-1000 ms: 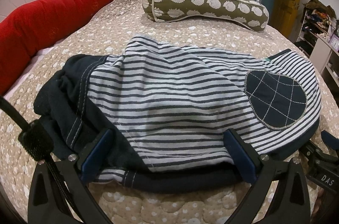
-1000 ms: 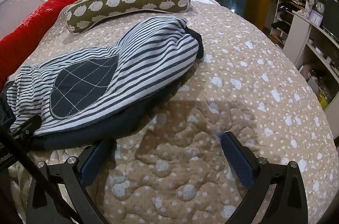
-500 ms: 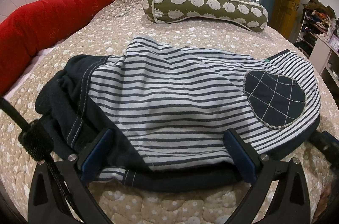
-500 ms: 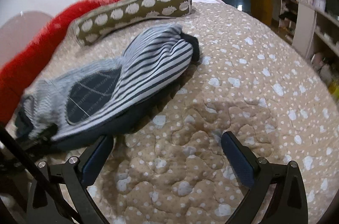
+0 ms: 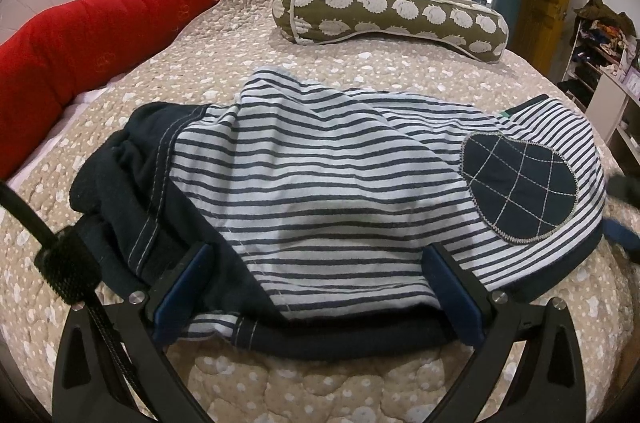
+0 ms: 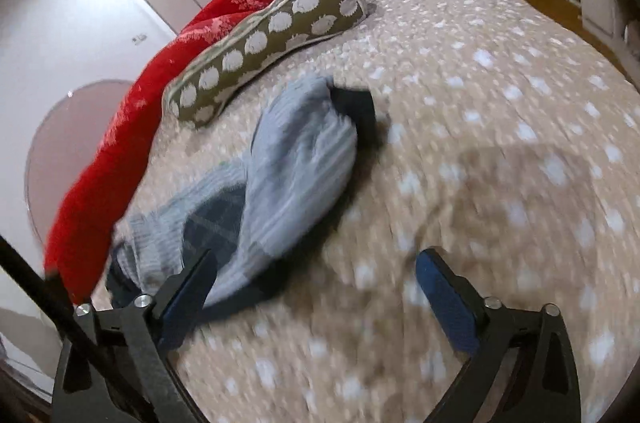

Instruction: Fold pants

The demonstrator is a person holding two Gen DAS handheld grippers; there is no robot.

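1. The pants (image 5: pixel 320 191) lay folded in a bundle near the middle of the bed (image 5: pixel 224 63), their long axis running across the left wrist view from the dark waistband (image 5: pixel 120 175) on the left to the round navy patch (image 5: pixel 520 187) on the right.
2. They were white with thin navy stripes, with a navy hem along the near edge and pale stitching crossing the patch.
3. The left gripper (image 5: pixel 320 287) stood spread wide, its blue pads (image 5: pixel 180 287) flanking the near edge of the bundle without pinching it.
4. The right gripper (image 6: pixel 320 295) was likewise released, held above the quilt beside the pants (image 6: pixel 288 175); that view was blurred.
5. A green patterned bolster (image 5: pixel 392 11) lay toward the far edge, well apart, and a red bolster (image 5: pixel 100 35) lined the left edge.
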